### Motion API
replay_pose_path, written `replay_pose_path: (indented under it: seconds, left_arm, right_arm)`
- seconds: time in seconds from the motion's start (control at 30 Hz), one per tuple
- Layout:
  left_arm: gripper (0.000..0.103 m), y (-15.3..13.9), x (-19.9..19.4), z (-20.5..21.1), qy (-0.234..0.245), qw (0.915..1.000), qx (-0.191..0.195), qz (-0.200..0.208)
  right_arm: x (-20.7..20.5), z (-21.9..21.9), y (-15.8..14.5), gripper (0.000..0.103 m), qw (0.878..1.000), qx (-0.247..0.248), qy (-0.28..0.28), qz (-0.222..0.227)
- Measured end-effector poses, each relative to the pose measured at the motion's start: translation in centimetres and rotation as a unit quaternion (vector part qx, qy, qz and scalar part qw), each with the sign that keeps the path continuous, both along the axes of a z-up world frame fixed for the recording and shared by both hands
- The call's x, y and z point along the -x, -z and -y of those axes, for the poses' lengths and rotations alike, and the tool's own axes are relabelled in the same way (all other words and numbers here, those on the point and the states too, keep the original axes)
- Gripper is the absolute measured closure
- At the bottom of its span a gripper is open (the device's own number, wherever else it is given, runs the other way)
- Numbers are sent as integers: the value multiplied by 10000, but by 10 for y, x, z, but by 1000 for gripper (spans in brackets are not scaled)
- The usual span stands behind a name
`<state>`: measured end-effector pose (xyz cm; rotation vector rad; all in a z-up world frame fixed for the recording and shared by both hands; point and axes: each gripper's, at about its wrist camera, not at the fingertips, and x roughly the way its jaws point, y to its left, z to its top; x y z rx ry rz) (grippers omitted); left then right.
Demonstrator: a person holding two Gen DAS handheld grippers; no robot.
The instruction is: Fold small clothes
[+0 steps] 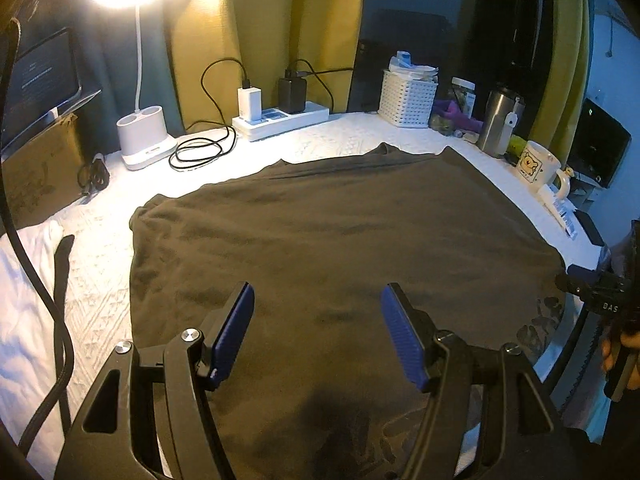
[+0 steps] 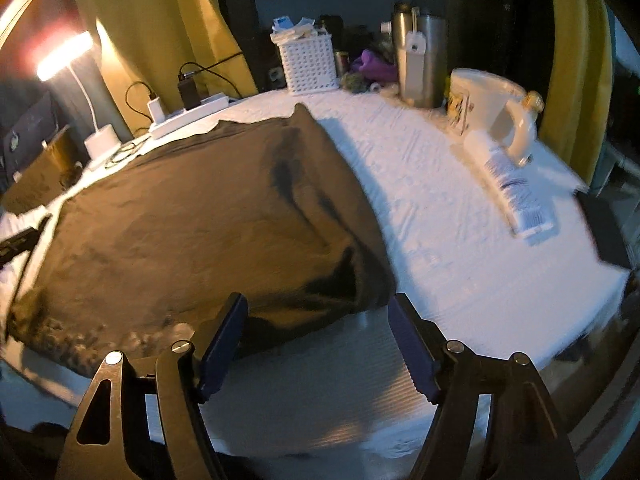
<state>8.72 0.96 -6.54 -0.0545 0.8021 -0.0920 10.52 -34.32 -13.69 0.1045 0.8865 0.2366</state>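
Left wrist view puts your left gripper above the near part of a dark brown garment, its blue pads standing apart with nothing between them and clear of the cloth. The garment lies spread flat on the white-covered bench. Its left edge runs just left of the gripper, with a bare strip of white cover beyond it. Far ahead, past the garment's far edge, stand a lamp base, a power strip, a white basket, a steel tumbler and a mug. At the right rim a hand holds the other tool.

In the right wrist view, your right gripper hangs over the garment's near right corner, jaws apart and empty. The garment's right edge runs away ahead of the gripper. Right of that edge the bench cover lies open as far as a tube and the mug. The bench's near edge sits just below the gripper.
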Motion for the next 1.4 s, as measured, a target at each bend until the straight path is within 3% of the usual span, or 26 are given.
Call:
replay_pose_path:
  seconds: [0.3, 0.6, 0.9, 0.93, 1.0, 1.07, 1.23, 1.4]
  left_arm:
    - [37, 7, -12, -27, -277, 9996, 55, -81]
    - [37, 20, -19, -49, -468, 9985, 187, -202]
    - [37, 25, -21, -60, -555, 9980, 204, -231]
    - [37, 26, -21, -61, -552, 9980, 206, -229]
    - [37, 26, -21, -63, -552, 9979, 237, -235]
    - [37, 25, -21, -65, -557, 9978, 261, -228]
    - [37, 22, -17, -74, -616, 9974, 332, -165]
    - [37, 17, -10, -88, -728, 9966, 384, -73]
  right_arm:
    - [-14, -12, 11, 23, 9992, -250, 27, -307]
    - [-34, -19, 13, 22, 9985, -468, 115, -254]
    - [-50, -28, 15, 24, 9995, -117, 211, -193]
    - [-51, -30, 15, 28, 9996, -61, 230, -169]
    - [-52, -35, 15, 61, 9998, 83, 170, -102]
    - [-55, -36, 14, 78, 9999, 14, 81, -141]
    - [-58, -40, 6, 84, 9999, -48, -18, -106]
    - [-56, -52, -26, 85, 9996, -34, -126, 264]
